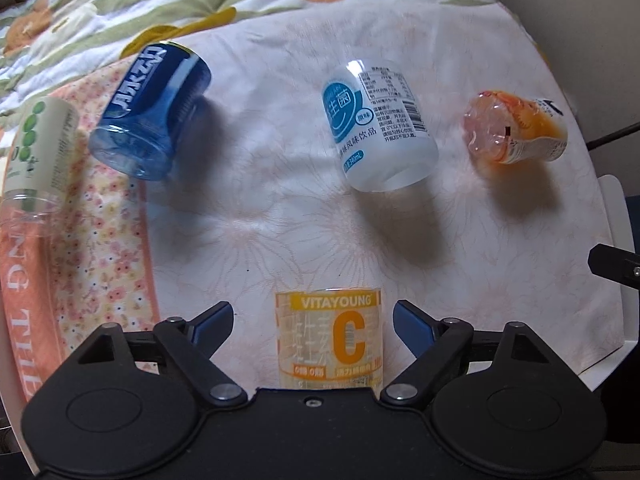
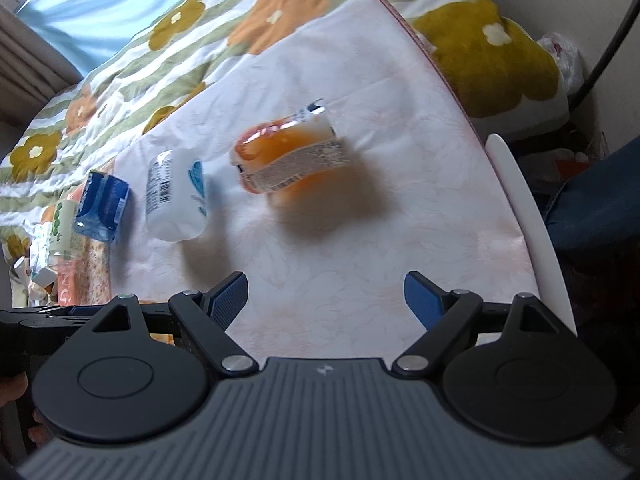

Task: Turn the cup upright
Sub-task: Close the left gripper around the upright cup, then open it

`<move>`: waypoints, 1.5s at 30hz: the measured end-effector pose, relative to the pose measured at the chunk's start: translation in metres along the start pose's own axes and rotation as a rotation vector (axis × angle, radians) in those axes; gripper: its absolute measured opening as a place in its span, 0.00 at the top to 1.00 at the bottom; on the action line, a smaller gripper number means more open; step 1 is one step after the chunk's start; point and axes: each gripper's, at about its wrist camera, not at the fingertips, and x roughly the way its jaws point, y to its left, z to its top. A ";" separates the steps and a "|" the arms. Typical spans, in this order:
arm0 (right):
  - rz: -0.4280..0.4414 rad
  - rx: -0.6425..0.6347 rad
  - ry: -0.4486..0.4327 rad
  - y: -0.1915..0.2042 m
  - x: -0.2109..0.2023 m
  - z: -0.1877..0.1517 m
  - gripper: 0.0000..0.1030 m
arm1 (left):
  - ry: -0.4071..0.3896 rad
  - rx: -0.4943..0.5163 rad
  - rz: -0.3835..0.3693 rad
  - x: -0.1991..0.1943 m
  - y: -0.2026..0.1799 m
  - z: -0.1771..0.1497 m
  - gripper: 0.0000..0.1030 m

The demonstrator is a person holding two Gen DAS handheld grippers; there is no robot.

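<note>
Several cut-bottle cups stand on a pale cloth-covered table (image 1: 280, 220). A yellow "VITAYOUNG C" cup (image 1: 330, 338) stands between the fingers of my open left gripper (image 1: 313, 322), not touched. Farther off are a blue cup (image 1: 154, 114), a white cup with blue label (image 1: 378, 126) and an orange cup (image 1: 516, 128). A green-dotted cup (image 1: 38, 152) is at the far left. My right gripper (image 2: 326, 300) is open and empty over the cloth. The orange cup (image 2: 286, 154), white cup (image 2: 178, 196) and blue cup (image 2: 102, 208) lie ahead of it.
A flowered quilt (image 1: 160, 8) lies beyond the table. An orange-patterned cloth (image 1: 100, 260) covers the left part. The white table edge (image 2: 528, 220) runs on the right, with a cable (image 2: 600, 60) and clutter beyond. The other gripper (image 1: 616, 266) shows at right.
</note>
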 end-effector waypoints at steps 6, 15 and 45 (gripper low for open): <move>0.002 0.009 0.003 -0.005 0.003 0.001 0.03 | 0.046 0.012 -0.013 0.013 -0.001 0.007 0.17; 0.001 0.008 0.006 -0.007 0.007 0.004 0.03 | 0.057 0.002 -0.056 0.021 0.003 0.008 0.38; -0.012 -0.099 0.025 0.018 0.012 -0.028 0.03 | -0.565 -0.047 0.078 -0.027 -0.015 -0.080 0.39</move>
